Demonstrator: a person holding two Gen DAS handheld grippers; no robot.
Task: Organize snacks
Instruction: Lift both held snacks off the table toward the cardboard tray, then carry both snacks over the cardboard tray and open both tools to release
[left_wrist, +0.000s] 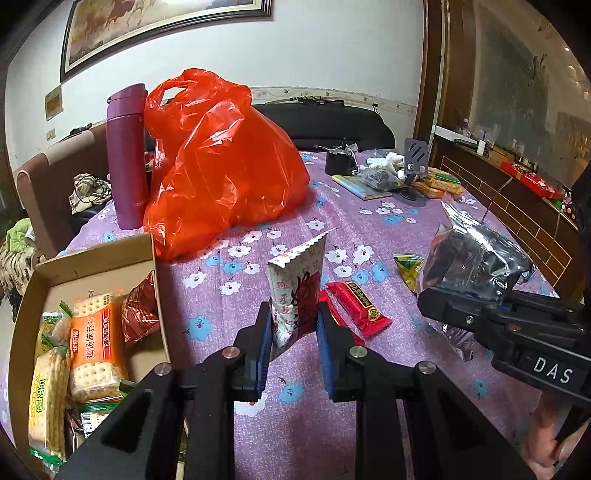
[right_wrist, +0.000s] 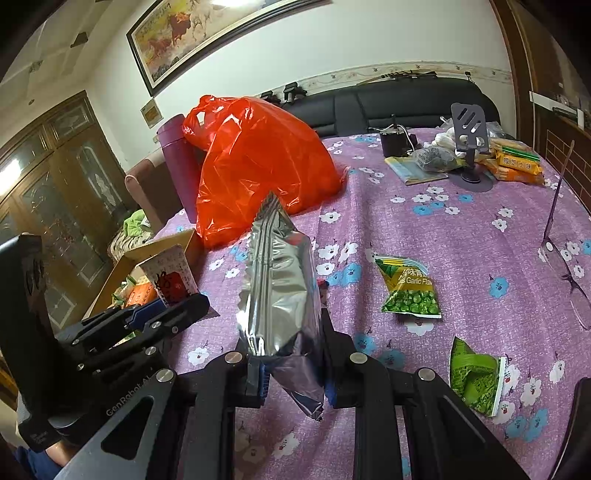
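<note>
Purple floral tablecloth (left_wrist: 406, 229), gripped snack packets (left_wrist: 295, 291)

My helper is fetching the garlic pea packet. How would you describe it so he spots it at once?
Start at the big red plastic bag on the purple floral tablecloth. Nearer the camera and rightward lies the garlic pea packet, flat and sealed, picturing green peas. The other green packet nearby is crumpled.

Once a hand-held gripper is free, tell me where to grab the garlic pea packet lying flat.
Take the green pea packet by its crimped top edge, coming from above at the far end. It lies flat, and that thin seam suits the fingers better than the puffed middle.
</note>
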